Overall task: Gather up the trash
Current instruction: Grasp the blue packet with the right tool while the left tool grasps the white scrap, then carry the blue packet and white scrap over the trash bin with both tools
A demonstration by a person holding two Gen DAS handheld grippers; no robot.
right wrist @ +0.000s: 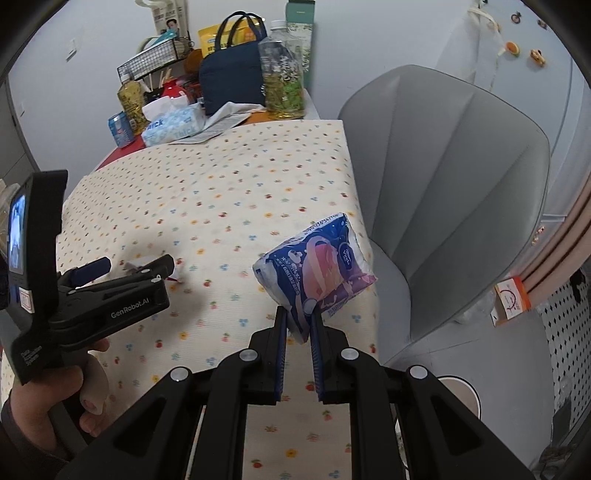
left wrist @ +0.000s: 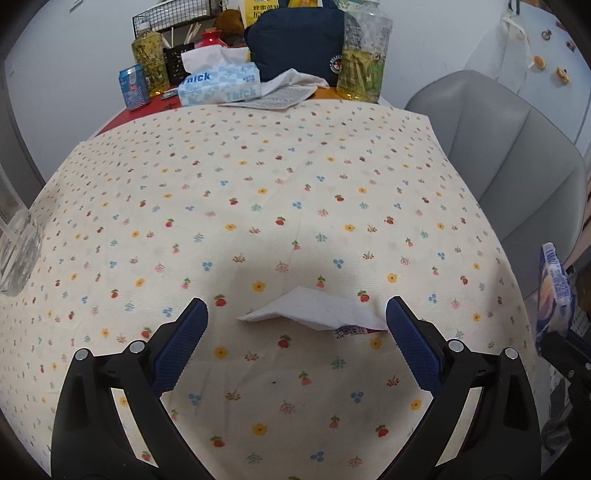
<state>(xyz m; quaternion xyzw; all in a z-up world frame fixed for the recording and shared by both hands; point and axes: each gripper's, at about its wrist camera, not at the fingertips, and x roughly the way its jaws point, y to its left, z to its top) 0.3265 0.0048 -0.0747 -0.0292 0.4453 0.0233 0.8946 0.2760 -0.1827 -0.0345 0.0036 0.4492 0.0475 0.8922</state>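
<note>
Across the near half of the worktop [left wrist: 258, 177], a cream cloth printed with small flowers and berries lies flat, its weave faintly ribbed. Left claw [left wrist: 295, 314]: jaws spread wide, blue textured pads on black arms, held over a crumpled white paper scrap [left wrist: 314, 308] that rests on the cloth between them; the right pad is just beside the scrap's printed corner, and whether it touches cannot be told. Right claw [right wrist: 298, 325]: jaws pressed close, pinching the lower corner of a soft blue-and-pink plastic wrapper [right wrist: 317, 266], glossy and puffed, which stands up above the cloth near the worktop's right edge. The same wrapper shows at the far right margin of the left wrist view.

At the far end of the worktop, bare red surface shows beyond the cloth, crowded with a blue-and-white tissue box [left wrist: 219, 83], a blue drinks can [left wrist: 133, 87], two clear plastic bottles of yellowish liquid [left wrist: 364, 55], a navy fabric bag [left wrist: 299, 37], a black wire basket [left wrist: 173, 14] and a folded white cloth over printed paper. A clear glass vessel [left wrist: 18, 247] sits at the left edge.

A grey padded chair [right wrist: 461, 192] with smooth moulded panels stands against the worktop's right side. A person's hand [right wrist: 55, 402] grips the left tool's handle in the right wrist view.
</note>
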